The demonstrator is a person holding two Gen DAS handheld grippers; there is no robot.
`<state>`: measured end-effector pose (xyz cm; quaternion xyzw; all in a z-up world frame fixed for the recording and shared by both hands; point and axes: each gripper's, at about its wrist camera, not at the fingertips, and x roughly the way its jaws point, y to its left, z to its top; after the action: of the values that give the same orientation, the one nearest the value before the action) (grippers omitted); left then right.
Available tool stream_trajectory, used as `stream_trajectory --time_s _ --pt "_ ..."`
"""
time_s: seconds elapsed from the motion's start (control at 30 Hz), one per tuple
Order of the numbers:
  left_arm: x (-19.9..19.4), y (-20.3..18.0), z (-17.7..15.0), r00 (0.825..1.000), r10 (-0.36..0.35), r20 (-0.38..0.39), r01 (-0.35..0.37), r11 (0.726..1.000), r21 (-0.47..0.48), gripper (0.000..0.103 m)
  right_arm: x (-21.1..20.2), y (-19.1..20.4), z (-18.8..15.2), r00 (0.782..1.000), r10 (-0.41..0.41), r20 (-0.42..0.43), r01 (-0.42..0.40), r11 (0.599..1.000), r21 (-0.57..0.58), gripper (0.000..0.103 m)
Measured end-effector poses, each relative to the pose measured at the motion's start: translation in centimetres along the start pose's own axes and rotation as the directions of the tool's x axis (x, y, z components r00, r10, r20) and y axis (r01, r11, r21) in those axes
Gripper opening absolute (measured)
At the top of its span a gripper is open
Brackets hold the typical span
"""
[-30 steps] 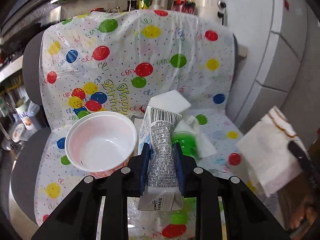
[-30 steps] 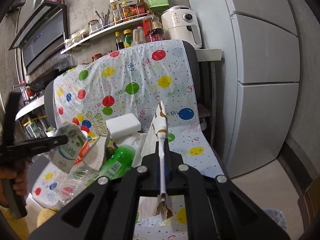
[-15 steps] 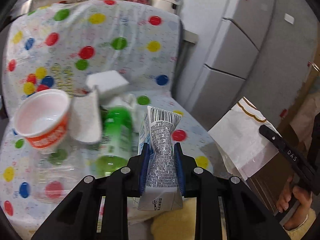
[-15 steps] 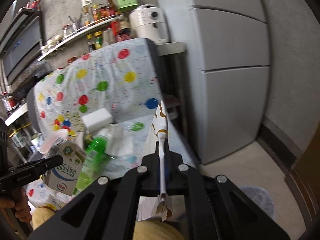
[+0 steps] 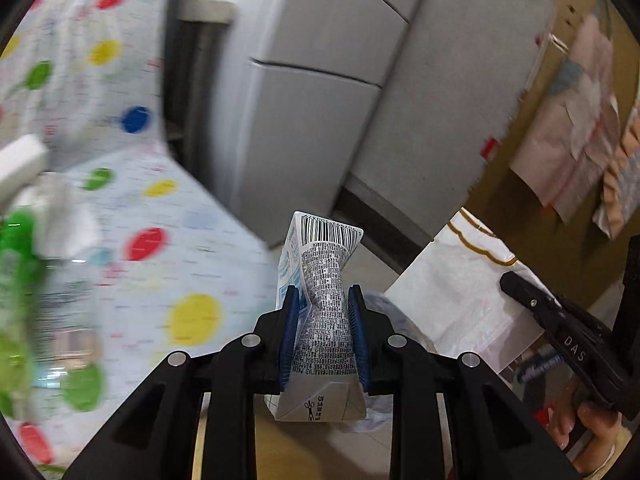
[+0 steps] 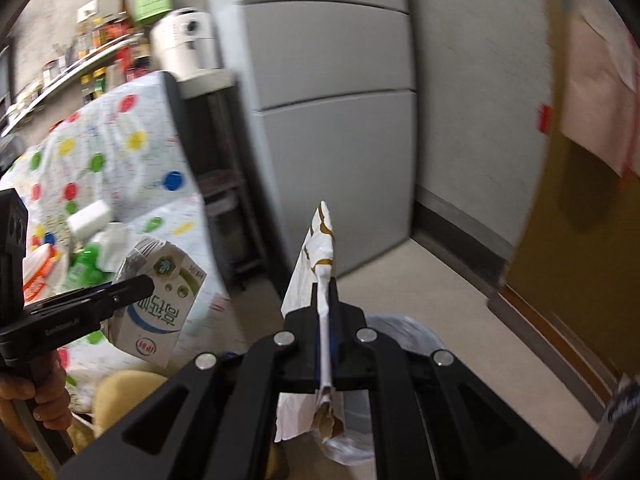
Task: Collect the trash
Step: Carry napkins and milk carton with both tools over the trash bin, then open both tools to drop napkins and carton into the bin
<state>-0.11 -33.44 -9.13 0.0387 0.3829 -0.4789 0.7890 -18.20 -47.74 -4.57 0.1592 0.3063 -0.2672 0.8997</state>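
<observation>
My left gripper [image 5: 323, 300] is shut on a crushed white milk carton [image 5: 325, 280], barcode end up, held past the right edge of the balloon-print tablecloth [image 5: 172, 264]. From the right wrist the same carton [image 6: 160, 304] shows at the left in that gripper. My right gripper [image 6: 325, 296] is shut on a flat white paper bag [image 6: 320, 248] with gold trim, seen edge-on; in the left wrist view the bag [image 5: 460, 280] hangs at the right. A bin lined with clear plastic [image 6: 404, 332] sits on the floor just beyond both grippers.
A green bottle [image 5: 16, 240], a clear bottle [image 5: 60, 320], tissue and a white sponge [image 6: 90, 216] lie on the tablecloth. A grey fridge [image 6: 332, 120] stands ahead, a brown door [image 6: 580, 240] to the right, a shelf of bottles [image 6: 100, 44] at the back left.
Both grippers swung right and down, away from the table, carrying the carton and the paper bag. The table slid to the left edge; floor and lined bin came into view.
</observation>
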Motion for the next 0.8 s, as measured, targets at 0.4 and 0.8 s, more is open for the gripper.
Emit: stream_trajectory --time_s 0.4,0.8 --pt "10.2 -7.3 -2.1 0.991 -0.098 -0.09 0.11 0.985 0.135 0.026 5.4 -7.1 -5.0 0.992 -0.087 -0.092 0.097 0.989 0.111 0.003" --pt "13.3 -6.9 -1.4 0.993 -0.062 -0.104 0.073 0.992 0.104 0.055 11.9 -10.3 -6.9 0.976 -0.057 -0.211 0.108 0.965 0.238 0.041"
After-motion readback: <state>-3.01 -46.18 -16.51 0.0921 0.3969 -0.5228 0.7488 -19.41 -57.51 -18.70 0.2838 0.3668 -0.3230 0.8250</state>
